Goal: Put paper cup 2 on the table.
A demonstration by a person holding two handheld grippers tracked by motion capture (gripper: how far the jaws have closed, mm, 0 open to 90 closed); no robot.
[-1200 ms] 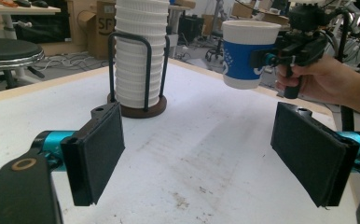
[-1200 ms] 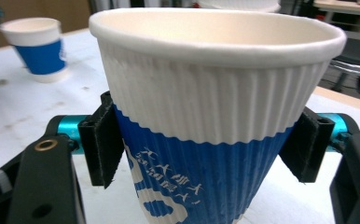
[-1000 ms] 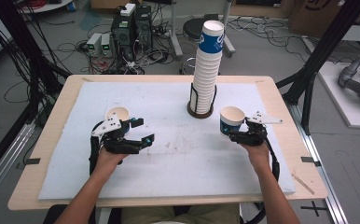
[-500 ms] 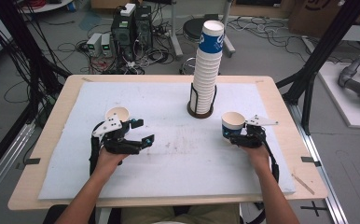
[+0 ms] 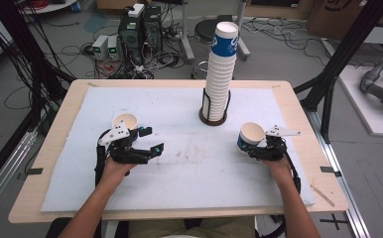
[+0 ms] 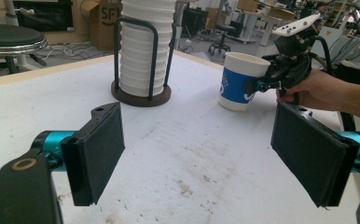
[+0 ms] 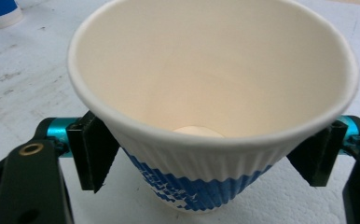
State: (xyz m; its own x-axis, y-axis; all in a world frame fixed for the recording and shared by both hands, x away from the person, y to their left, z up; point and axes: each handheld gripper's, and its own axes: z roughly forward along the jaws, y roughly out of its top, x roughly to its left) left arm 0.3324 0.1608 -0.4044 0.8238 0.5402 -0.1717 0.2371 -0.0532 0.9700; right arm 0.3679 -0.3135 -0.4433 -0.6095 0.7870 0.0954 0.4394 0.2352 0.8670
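Release step: right gripper [image 5: 257, 147] fingers have just been opening off the paper cup [image 5: 251, 137] (standing on desk [image 5: 298, 106]); left gripper [image 5: 147, 141] fingers wide, empty. Next: back away cleanly.

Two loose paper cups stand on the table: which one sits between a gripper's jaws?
The cup on the right, standing between the right gripper's jaws, which have just been opening. The cup on the left stands behind the left gripper, outside its open jaws.

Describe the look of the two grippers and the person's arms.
Both grippers, left and right, are black with flat black pads, teal-blue joints and a white plate on top. A black cable trails along each forearm. The forearms are bare, no sleeves.
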